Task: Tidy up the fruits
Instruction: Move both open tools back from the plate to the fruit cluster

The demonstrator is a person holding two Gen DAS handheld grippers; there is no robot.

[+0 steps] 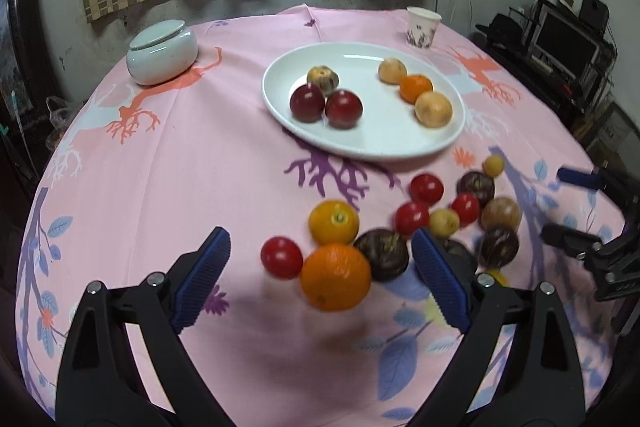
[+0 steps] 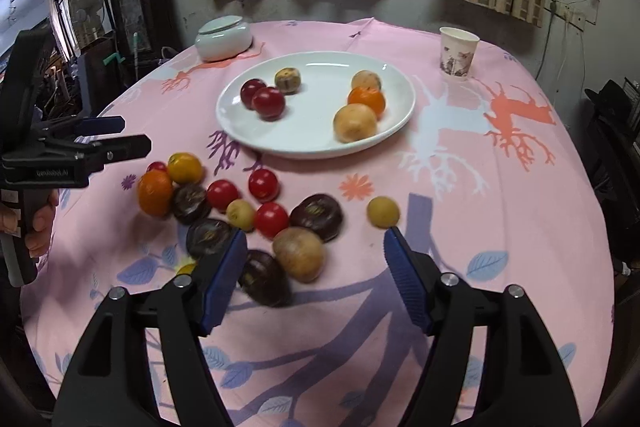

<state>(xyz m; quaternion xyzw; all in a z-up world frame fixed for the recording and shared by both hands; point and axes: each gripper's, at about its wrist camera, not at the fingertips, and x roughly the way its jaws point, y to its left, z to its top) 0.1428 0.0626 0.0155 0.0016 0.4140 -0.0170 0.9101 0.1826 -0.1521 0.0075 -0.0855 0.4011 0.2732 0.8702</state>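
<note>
A white plate [image 1: 364, 143] [image 2: 308, 143] holds two dark red fruits [image 1: 326, 103], a mottled one, two tan ones and a small orange [image 1: 416, 87]. Several loose fruits lie on the pink cloth in front of it: an orange [image 1: 335, 275] [image 2: 155, 193], a yellow-orange one [image 1: 333, 221], red ones [image 1: 281, 257], dark purple ones [image 2: 317, 215] and tan ones [image 2: 299, 253]. My left gripper [image 1: 320, 247] is open above the orange. My right gripper [image 2: 314, 247] is open over the tan and purple fruits.
A pale lidded ceramic jar [image 1: 162, 51] [image 2: 224, 39] stands at the back left of the round table. A paper cup [image 1: 422, 27] [image 2: 457, 53] stands at the back right. Curtains and a wall lie behind; furniture surrounds the table.
</note>
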